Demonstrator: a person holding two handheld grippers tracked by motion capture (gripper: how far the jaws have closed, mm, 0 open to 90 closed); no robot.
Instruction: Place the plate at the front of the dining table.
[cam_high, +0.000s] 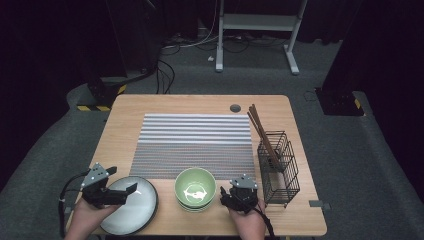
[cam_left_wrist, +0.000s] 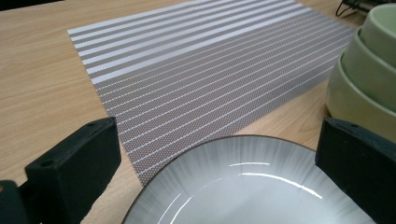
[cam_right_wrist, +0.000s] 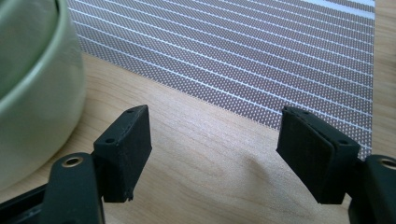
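Plate (cam_high: 131, 206) sits at the table's (cam_high: 200, 102) near-left corner, just off the striped mat (cam_high: 195, 145), beside the stacked green bowls (cam_high: 195, 189). Dishes look parked along the near edge, likely to be laid out on the mat. Left gripper (cam_high: 122, 191) hovers over the plate's rim, jaws spread wide; in the left gripper view the plate (cam_left_wrist: 243, 186) lies between them, and I can't tell if they touch it. It holds nothing yet and looks lined up for a rim grab. Right gripper (cam_high: 231, 196) rests just right of the bowls, jaws apart over bare wood, holding nothing. Chopsticks (cam_high: 261, 130) stand in the wire caddy (cam_high: 280, 170) at right.
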